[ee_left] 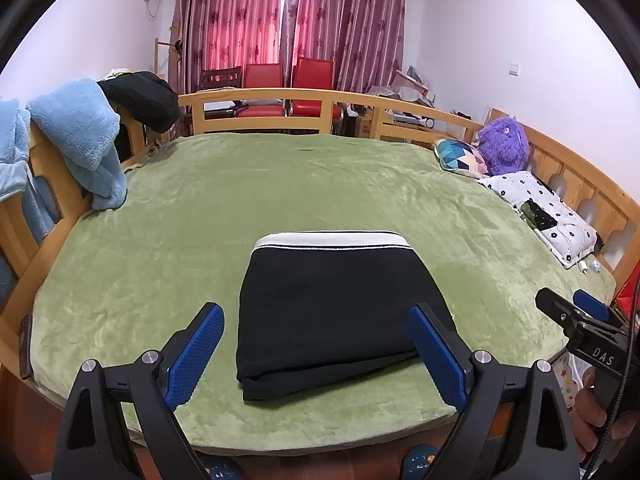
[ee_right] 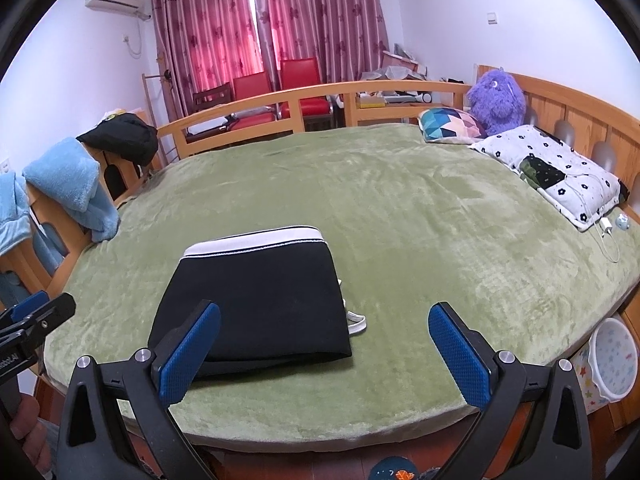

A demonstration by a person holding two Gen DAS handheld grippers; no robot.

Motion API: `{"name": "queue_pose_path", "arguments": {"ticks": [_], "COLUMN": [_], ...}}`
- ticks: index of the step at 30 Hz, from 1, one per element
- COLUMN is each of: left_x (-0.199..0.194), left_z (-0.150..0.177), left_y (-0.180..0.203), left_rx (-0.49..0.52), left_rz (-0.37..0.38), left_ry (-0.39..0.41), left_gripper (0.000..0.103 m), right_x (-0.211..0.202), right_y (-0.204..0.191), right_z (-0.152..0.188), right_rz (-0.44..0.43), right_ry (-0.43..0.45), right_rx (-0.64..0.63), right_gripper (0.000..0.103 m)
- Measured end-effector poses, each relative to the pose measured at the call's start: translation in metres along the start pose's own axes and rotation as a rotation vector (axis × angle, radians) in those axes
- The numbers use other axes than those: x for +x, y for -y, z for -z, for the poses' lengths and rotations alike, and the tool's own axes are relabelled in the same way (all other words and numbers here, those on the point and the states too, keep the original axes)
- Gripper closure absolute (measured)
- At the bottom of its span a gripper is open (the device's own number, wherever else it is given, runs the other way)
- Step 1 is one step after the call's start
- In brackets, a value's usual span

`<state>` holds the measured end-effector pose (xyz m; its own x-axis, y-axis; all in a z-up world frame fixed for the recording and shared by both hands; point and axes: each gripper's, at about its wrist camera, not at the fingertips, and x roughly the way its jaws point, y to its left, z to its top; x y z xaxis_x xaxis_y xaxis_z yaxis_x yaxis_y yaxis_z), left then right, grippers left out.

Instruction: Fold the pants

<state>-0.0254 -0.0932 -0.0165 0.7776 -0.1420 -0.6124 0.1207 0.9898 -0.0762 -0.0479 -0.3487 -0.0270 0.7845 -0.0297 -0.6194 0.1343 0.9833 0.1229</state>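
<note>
Left hand-held gripper (ee_left: 316, 354), lower frame: black angular arms, silver round screws at the pivots, blue dimpled pads (ee_left: 195, 356) on both fingers. Right hand-held gripper (ee_right: 324, 354): identical build. At the lower right of the left view, white lettering "DAS" is printed on black housing, a black cable is routed alongside, and bare skin of a hand (ee_left: 596, 412) is seen.

A green plush blanket (ee_left: 320, 184) covers the wooden bed. At its far right corner a purple plush toy (ee_left: 504, 146) sits against the headboard, a geometric cushion (ee_left: 460, 154) touching it and a flower-print pillow (ee_right: 560, 172) just nearer. Light-blue fleece (ee_left: 80, 136) drapes over the blanket's left rail. Two red chairs (ee_left: 288, 80) stand beyond its far edge, before pink curtains (ee_right: 272, 20).
</note>
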Motion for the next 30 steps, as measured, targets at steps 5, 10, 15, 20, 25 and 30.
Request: {"name": "queue_pose_path", "arguments": {"ticks": [5, 10, 15, 20, 25, 30], "left_x": [-0.0028, -0.0046, -0.0060, -0.0073, -0.0069, -0.0071], "left_z": [0.0001, 0.0003, 0.0004, -0.0001, -0.0002, -0.0006], "left_y": [0.0001, 0.0007, 0.0021, 0.0011, 0.0000, -0.0015], "left_rx": [-0.009, -0.016, -0.018, -0.015, -0.015, -0.016], "left_rz": [-0.002, -0.006, -0.004, -0.002, 0.000, 0.001], "left_ry": [-0.002, -0.004, -0.005, -0.004, -0.004, -0.003], "left_gripper": [0.009, 0.009, 0.009, 0.009, 0.009, 0.009], "right_x": [0.0002, -0.0001, 0.0012, 0.0024, 0.0032, 0.0030], "right_y": [-0.0032, -0.0027, -0.0030, -0.0042, -0.0045, -0.0047], "right_z": [0.0014, 0.0015, 0.0018, 0.0025, 0.0025, 0.0025], "right_rz": [0.010, 0.010, 0.013, 0.015, 0.017, 0.016], "right_ry": [0.004, 0.008, 0.005, 0.008, 0.008, 0.008], "right_rx": [-0.013, -0.007, -0.011, -0.018, -0.021, -0.018], "right_gripper": [0.001, 0.001, 0.001, 0.001, 0.001, 0.001]}}
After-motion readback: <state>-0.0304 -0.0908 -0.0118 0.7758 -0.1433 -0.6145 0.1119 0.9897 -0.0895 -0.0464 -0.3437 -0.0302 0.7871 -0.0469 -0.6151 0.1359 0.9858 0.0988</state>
